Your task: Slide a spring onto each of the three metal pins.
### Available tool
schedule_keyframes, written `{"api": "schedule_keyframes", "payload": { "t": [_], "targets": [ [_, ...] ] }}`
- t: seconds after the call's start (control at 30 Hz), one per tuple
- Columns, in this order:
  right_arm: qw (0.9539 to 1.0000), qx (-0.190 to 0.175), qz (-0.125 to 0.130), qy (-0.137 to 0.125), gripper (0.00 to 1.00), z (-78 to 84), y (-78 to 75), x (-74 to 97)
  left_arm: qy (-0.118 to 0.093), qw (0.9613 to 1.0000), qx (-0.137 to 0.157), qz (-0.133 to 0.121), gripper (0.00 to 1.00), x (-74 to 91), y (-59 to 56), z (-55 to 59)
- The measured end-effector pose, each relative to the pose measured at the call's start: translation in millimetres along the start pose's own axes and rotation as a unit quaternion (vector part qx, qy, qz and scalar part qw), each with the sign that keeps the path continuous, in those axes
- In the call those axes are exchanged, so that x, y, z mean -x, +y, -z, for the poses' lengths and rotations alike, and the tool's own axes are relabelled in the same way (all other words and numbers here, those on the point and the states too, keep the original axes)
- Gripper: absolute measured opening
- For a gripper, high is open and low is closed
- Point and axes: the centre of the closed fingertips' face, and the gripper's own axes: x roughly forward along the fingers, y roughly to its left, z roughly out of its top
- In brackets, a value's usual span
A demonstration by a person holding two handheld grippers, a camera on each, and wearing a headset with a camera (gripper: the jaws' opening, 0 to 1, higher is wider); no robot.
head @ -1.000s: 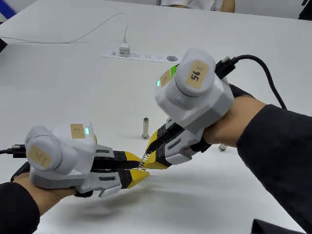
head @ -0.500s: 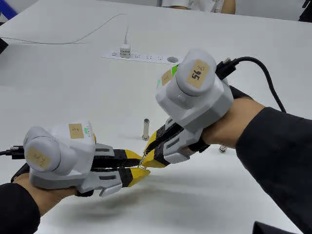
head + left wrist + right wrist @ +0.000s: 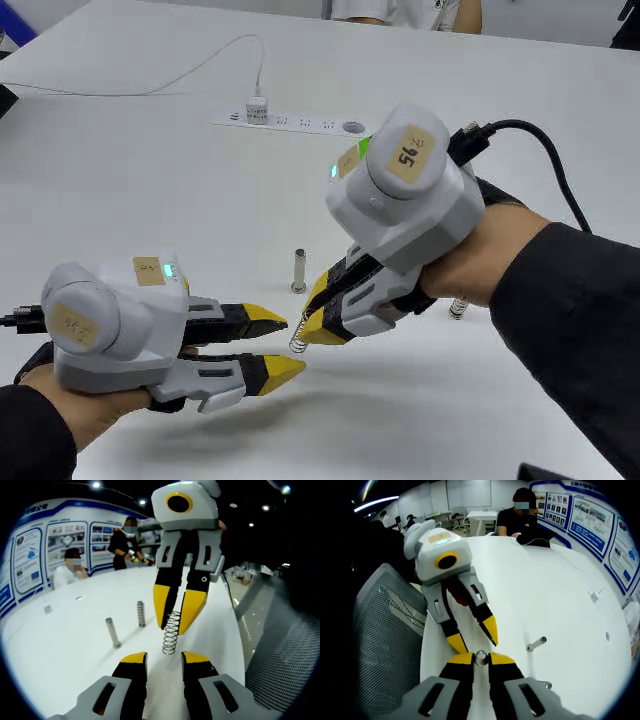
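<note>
In the head view the left tool (image 3: 276, 345) lies low over the white table (image 3: 150, 200) with its yellow-tipped jaws apart and nothing in them. The right tool (image 3: 312, 325) slants down toward it, clamped on the upper end of a spring (image 3: 297, 341) that hangs free just off the left tips. Behind them a bare pin (image 3: 299, 271) stands upright, and a sprung pin (image 3: 458, 307) peeks out beside the right hand. Farther back lies a power strip (image 3: 300, 123) with a white charger (image 3: 257, 105) plugged in. A tan sticker (image 3: 410, 152) on the right tool bears two handwritten digits, 56 or 95 depending on which way up it is read; the stickers on the left tool are too small to read. The left gripper view shows the spring end-on to its length, coils hanging from the pinch down to just ahead of the gap between that tool's own open jaws. It also shows the coil wrapped round the farther pin, with blue wall posters (image 3: 30, 555) whose writing is illegible. The right gripper view looks down the spring's bore as a small ring between its own closed tips. Beyond stand the bare pin and, beside the table, a mesh chair (image 3: 385, 630).
</note>
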Motion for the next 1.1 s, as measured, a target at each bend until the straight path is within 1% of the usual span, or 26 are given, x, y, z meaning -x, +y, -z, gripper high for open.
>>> {"api": "schedule_keyframes", "payload": {
  "t": [0.2, 0.37, 0.5, 0.8, 1.1],
  "targets": [
    [1.0, -0.002, 0.003, 0.001, 0.12, 1.5, -1.9, 2.4, -0.003, 0.9997, 0.018, -0.017, 0.36, 5.6, 5.8, 2.2],
    [1.0, -0.002, 0.005, 0.002, 0.12, 2.0, -3.2, 3.7, -0.005, 0.9992, 0.028, -0.029, 0.4, 10.1, 9.8, 2.8],
    [1.0, -0.002, 0.008, 0.001, 0.12, 1.5, -6.1, 6.4, -0.007, 0.9989, 0.031, -0.035, 0.44, 12.5, 12.2, 1.8],
    [0.9997, -0.004, 0.023, 0.002, 0.12, 0.9, -18.8, 17.1, -0.005, 0.9982, 0.036, -0.046, 0.52, 18.0, 19.0, 3.4],
    [0.9995, 0.0, 0.03, 0.006, 0.12, -2.3, -26.1, 23.2, -0.006, 0.9978, 0.041, -0.051, 0.57, 22.0, 19.0, 5.5]
  ]
}}
